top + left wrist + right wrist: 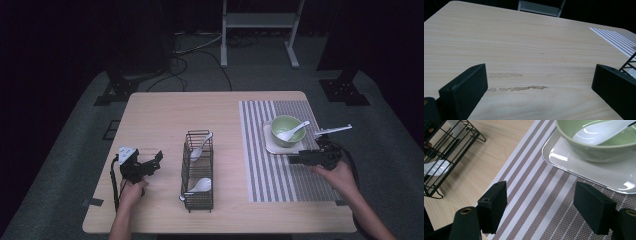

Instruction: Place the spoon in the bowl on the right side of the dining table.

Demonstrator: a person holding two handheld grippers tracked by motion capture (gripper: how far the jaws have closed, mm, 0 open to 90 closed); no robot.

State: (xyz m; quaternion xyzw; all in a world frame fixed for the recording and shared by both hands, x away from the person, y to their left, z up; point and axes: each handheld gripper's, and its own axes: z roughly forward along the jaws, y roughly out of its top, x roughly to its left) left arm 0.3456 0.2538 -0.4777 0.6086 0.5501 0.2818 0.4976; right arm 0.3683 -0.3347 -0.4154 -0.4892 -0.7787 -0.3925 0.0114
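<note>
a: green bowl (287,130) w/ white spoon (294,131) in it sits on a white tray (270,142), on the striped mat (280,175) right of the wire rack (198,172).
b: grippers?
a: right gripper (306,156) just by the tray, jaws apart, empty. left gripper (150,165) left of the rack, jaws spread, nothing held.
b: rack?
a: two white spoons (200,185) inside.

my table (160,115) | wire rack (197,172) mid-front, two white spoons (200,186) inside | striped mat (260,165) right side | green bowl (286,129), spoon inside, on white plate (270,142)
</note>
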